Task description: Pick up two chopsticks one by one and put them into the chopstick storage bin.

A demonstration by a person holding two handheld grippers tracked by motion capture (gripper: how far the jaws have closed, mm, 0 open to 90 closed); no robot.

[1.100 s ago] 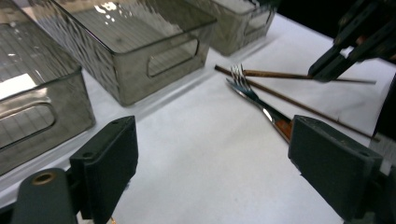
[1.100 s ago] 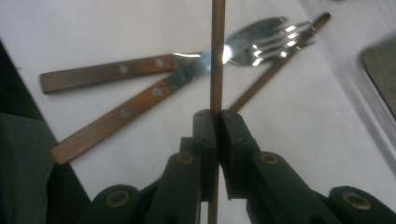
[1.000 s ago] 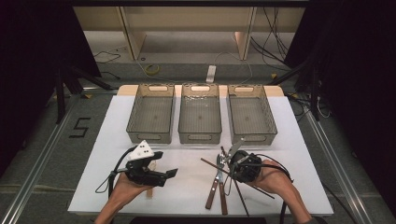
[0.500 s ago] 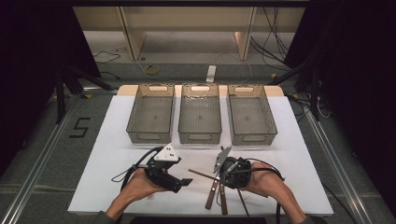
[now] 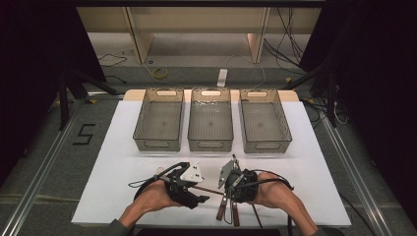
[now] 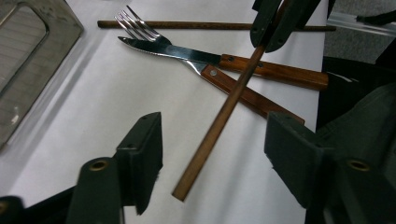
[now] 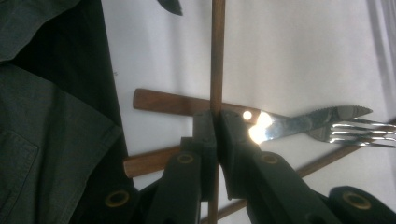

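My right gripper (image 7: 216, 122) is shut on a brown wooden chopstick (image 7: 217, 51) and holds it off the white table (image 5: 123, 162). The stick's free end (image 6: 187, 186) lies between the wide-apart jaws of my left gripper (image 6: 215, 137), which is open and touches nothing. In the high view the two grippers face each other near the front edge, left gripper (image 5: 196, 189) and right gripper (image 5: 228, 191), with the chopstick (image 5: 209, 189) bridging them. Under the stick lie a wooden-handled knife (image 6: 275, 73) and fork (image 6: 140, 28), crossed. A second chopstick (image 6: 187, 24) rests beyond them.
Three grey mesh bins stand in a row at the back: left bin (image 5: 158, 143), middle bin (image 5: 210, 145), right bin (image 5: 265, 145). A corner of one bin (image 6: 28, 42) is close on the left in the left gripper view. A dark sleeve (image 7: 51, 116) is beside the right gripper.
The right gripper has lifted the chopstick and swung it leftward. The left gripper has moved right, so the stick's free end now sits between its open jaws.
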